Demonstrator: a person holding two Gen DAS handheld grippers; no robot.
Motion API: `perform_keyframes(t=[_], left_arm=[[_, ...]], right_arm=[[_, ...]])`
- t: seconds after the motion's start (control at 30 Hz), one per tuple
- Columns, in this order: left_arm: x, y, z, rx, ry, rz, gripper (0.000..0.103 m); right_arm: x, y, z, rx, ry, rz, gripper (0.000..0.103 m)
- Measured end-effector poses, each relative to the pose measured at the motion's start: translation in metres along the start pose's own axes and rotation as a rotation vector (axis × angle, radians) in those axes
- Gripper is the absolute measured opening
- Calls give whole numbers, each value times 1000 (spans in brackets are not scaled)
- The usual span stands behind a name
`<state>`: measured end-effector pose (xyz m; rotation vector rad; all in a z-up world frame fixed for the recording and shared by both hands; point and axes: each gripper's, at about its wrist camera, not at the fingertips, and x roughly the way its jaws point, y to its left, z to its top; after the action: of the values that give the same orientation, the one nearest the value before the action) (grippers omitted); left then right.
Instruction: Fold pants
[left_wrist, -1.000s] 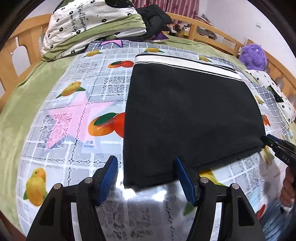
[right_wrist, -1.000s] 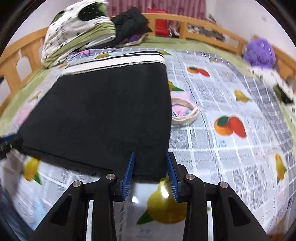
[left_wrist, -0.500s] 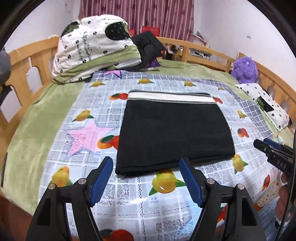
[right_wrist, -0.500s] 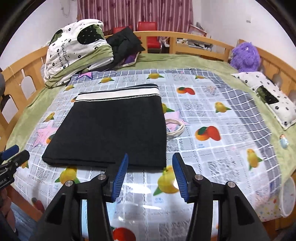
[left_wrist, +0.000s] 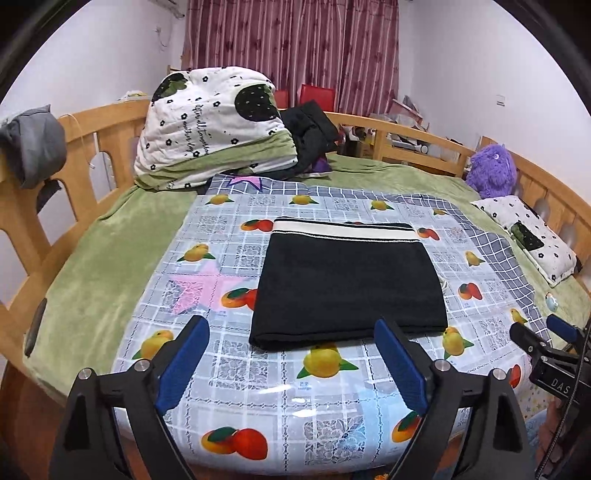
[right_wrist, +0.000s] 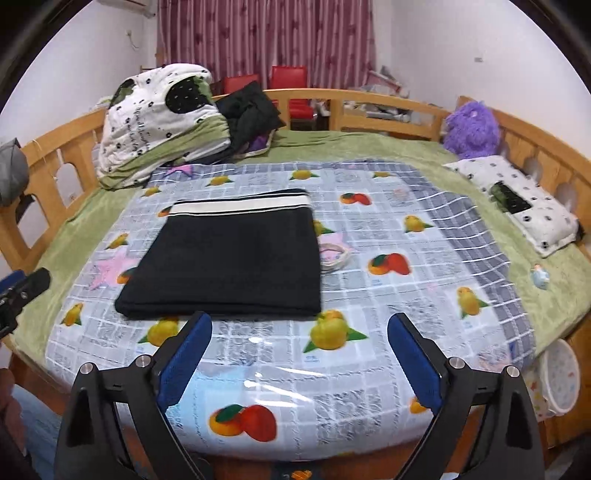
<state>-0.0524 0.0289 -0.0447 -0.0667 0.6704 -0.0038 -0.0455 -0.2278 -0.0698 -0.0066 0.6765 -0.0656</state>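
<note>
The black pants (left_wrist: 347, 288) lie folded into a flat rectangle on the fruit-print plastic sheet (left_wrist: 258, 373), white-striped waistband at the far edge. They also show in the right wrist view (right_wrist: 232, 258). My left gripper (left_wrist: 291, 362) is open and empty, held back over the near edge of the bed, apart from the pants. My right gripper (right_wrist: 299, 362) is open and empty, also back from the pants' near edge. Each gripper's tip shows at the side of the other view.
A folded quilt (left_wrist: 210, 125) and dark clothes (left_wrist: 310, 129) are piled at the bed's far end. A purple plush toy (left_wrist: 491, 170) and a small pillow (left_wrist: 528, 236) lie at the right. A cord loop (right_wrist: 336, 254) lies beside the pants. Wooden rails (right_wrist: 369, 107) ring the bed.
Both grippers have pulled back and up from the pants' near edge and opened wider. The pants stay folded in place.
</note>
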Motion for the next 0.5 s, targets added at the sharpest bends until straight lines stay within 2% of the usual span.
perform_keyframes(t=[0.17,0.33,0.5], left_arm=[[-6,-1,-7,9,8,-2,92],[-7,0,-15,8,32,-12,92],[-13,-3,-16,18,11,-1,92]], right_arm=[[-17,-1,0,6,-31,9,100],[-23,-2,0,12,-31,14,100],[-27,1,0,8,-38,14,100]])
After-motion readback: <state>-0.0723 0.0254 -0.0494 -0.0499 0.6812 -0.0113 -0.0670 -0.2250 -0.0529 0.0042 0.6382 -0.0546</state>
